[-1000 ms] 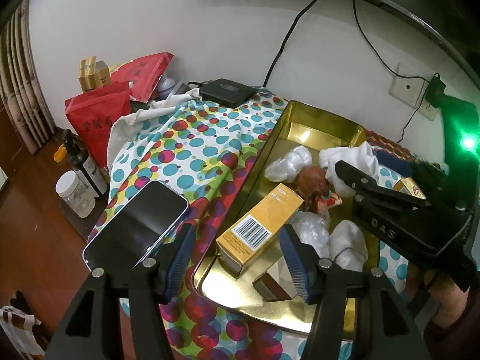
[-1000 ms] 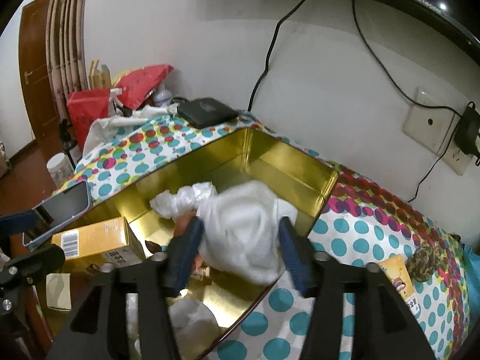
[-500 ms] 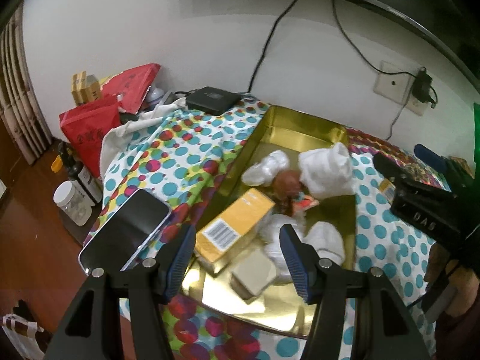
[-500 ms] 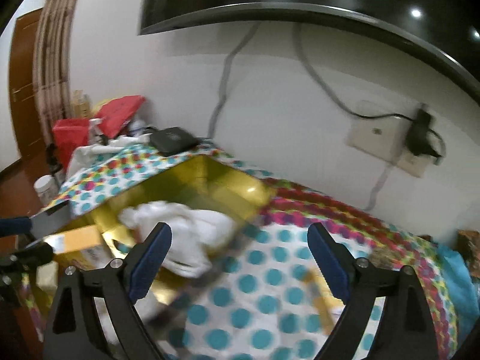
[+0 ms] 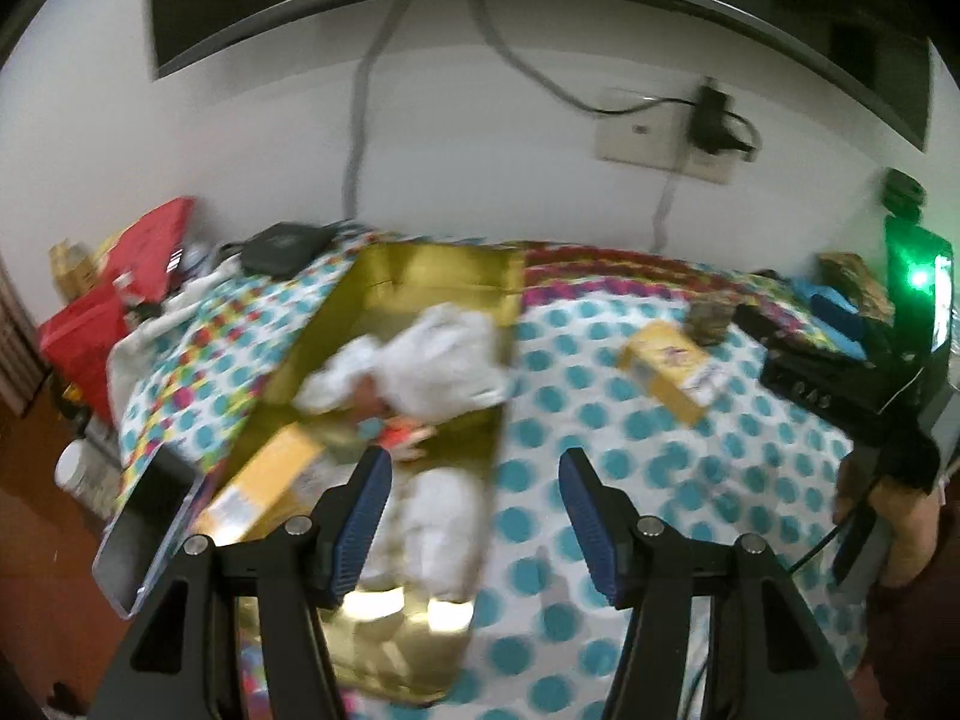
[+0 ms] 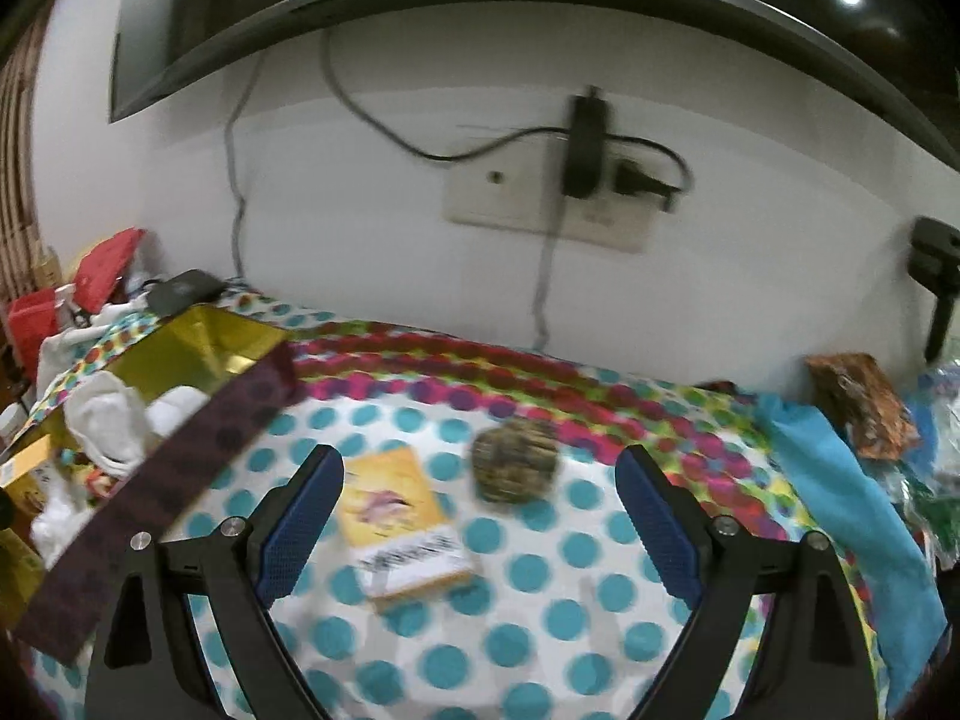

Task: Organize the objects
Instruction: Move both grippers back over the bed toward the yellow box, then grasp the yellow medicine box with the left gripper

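One yellow box (image 6: 405, 525) lies flat on the dotted-cloth surface (image 6: 540, 630) beside a gold tray (image 5: 420, 267) of white bundles. Right gripper (image 6: 480, 516) fingers, just widened, and left gripper (image 5: 474, 516) fingers stand released, empty. White wall, socket (image 6: 546, 210) behind.

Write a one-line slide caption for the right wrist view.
Open right gripper hovers over a yellow box on the dotted cloth, gold tray at left.
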Demonstrator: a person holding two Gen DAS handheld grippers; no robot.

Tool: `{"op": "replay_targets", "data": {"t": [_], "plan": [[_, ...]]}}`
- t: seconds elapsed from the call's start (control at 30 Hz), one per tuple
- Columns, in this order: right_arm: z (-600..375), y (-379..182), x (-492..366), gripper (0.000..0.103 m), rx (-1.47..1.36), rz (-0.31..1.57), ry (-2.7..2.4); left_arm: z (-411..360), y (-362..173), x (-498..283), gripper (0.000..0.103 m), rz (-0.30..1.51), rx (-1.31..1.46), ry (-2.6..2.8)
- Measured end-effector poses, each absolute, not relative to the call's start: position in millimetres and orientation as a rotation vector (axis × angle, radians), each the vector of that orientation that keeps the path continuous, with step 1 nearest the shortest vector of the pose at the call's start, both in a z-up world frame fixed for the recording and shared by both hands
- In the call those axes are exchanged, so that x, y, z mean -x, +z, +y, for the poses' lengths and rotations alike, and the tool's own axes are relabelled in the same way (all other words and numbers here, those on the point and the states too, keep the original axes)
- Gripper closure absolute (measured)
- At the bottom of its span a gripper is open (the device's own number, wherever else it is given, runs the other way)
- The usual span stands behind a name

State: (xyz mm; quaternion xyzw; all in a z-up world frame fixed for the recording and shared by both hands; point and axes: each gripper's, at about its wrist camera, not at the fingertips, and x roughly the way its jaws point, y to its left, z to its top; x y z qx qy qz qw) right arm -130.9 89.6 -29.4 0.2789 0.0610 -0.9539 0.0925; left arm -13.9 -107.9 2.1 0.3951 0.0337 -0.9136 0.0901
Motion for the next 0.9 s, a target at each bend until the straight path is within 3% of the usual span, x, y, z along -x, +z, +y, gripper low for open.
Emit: {"op": "replay_targets", "data": {"t": [0.17,0.57,0.9], "plan": [[119.9,-36.1,126.5,0.012,-0.837,0.173,-2.881,-68.0,0.2,52.3,0.043,0.112,-1.202,-2.765],[184.7,-53.2,116.9,0.012,-0.856,0.052,-2.933,-31.7,-47.0,158.7,0.043,0.499,-1.456,-2.501],[179.9,-56.1,114.3,0.011,-0.837,0.044,-2.895,-22.8,-67.6,184.7,0.043,0.576,-1.474,-2.333]]}}
